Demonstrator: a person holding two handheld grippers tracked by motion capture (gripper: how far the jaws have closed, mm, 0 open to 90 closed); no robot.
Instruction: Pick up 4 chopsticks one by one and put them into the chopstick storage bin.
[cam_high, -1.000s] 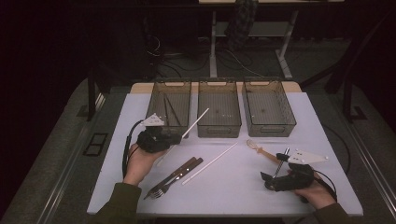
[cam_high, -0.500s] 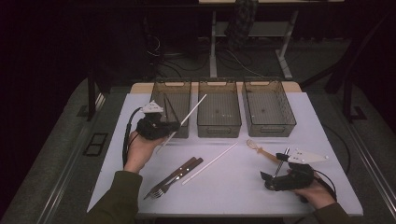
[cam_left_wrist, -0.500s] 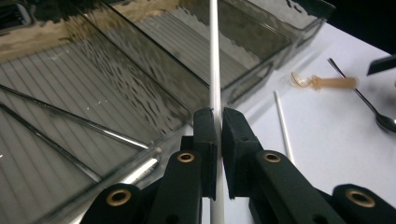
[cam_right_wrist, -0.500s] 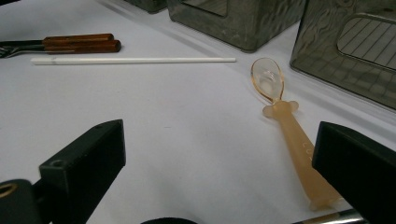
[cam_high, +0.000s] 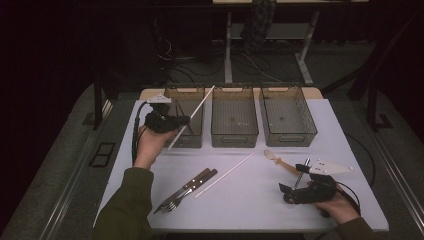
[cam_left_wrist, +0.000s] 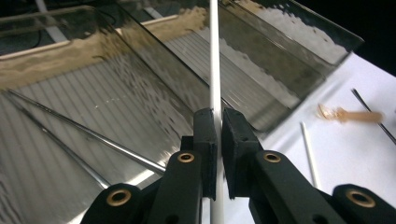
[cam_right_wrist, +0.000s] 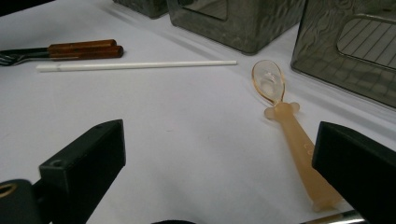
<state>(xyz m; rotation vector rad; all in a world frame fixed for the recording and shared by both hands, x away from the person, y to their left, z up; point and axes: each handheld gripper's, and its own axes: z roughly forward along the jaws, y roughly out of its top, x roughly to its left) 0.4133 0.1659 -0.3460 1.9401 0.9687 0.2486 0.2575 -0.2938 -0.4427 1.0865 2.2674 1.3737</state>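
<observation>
While white chopstick (cam_left_wrist: 214, 60) is being held clamped by left gripper (cam_high: 186, 120) over left bin (cam_high: 176, 94), drop pending; second chopstick (cam_high: 224, 175), spoon (cam_right_wrist: 286, 116), cutlery (cam_high: 186, 189) being left unsorted; right gripper (cam_right_wrist: 219, 172) being held wide open, empty.

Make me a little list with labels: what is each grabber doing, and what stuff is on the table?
left gripper: shut on a white chopstick, held over the left bin
inside left bin: two thin metal rods
right gripper: open, resting low on the table, holding nothing
in front of right gripper: orange plastic spoon
also on table: second white chopstick, wooden-handled cutlery including a fork
bins: three clear bins in a row; middle bin and right bin look empty
</observation>
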